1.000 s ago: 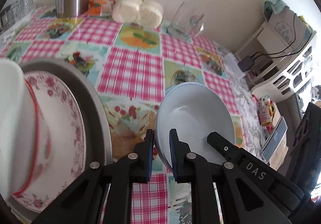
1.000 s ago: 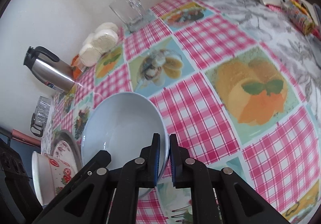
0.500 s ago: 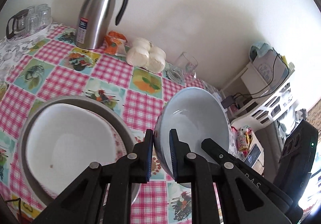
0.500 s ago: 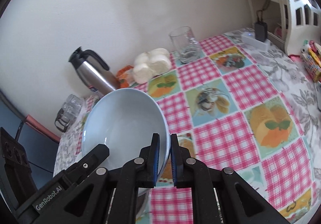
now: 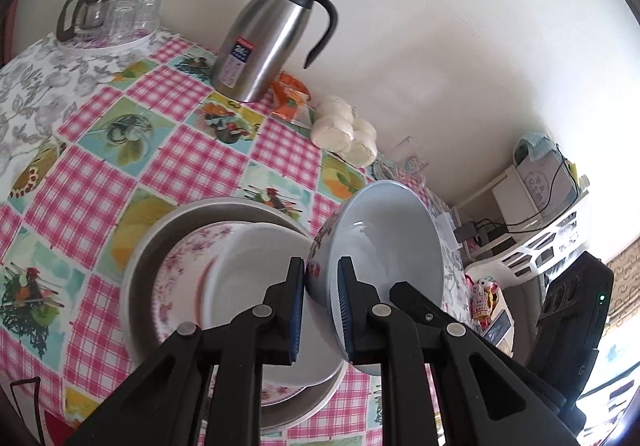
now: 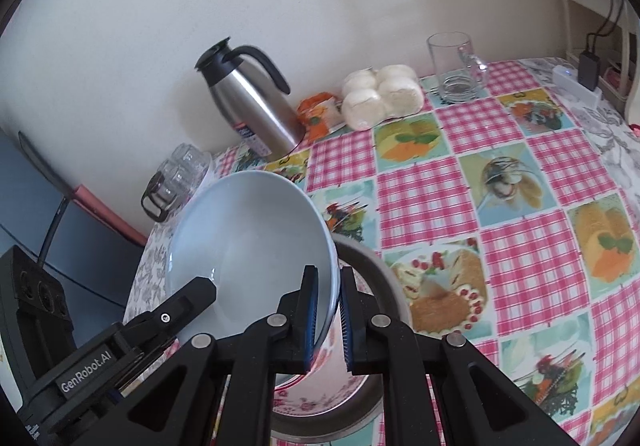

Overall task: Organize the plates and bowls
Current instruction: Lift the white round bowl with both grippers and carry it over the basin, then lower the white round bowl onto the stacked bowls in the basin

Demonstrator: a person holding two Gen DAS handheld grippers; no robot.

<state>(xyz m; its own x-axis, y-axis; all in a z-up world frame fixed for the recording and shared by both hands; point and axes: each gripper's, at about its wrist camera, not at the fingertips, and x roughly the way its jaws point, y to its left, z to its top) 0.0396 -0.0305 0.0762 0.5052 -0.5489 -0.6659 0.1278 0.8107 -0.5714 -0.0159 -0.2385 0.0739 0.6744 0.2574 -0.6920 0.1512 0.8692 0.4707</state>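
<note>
A pale blue bowl (image 5: 384, 246) with a floral outside hangs tilted above the table, held at its rim from two sides. My left gripper (image 5: 321, 266) is shut on the near rim, and a finger (image 5: 404, 296) of the right gripper reaches in on the right. In the right wrist view my right gripper (image 6: 328, 272) is shut on the rim of the same bowl (image 6: 248, 238). Below and to the left sits a stack: a grey plate (image 5: 138, 278), a pink floral plate (image 5: 180, 274) and a white bowl (image 5: 256, 270) on top.
A steel thermos jug (image 5: 272, 38), an orange packet (image 5: 290, 98), wrapped white buns (image 5: 346, 136) and a glass mug (image 6: 454, 66) stand along the wall. A tray of glasses (image 5: 116, 14) is at the far left corner. A white shelf (image 5: 552, 222) with cables stands beyond the table's right end.
Both grippers have lifted the blue bowl off the tablecloth and carried it left, next to and above the stack. The white bowl now lies mouth-up on the floral plate.
</note>
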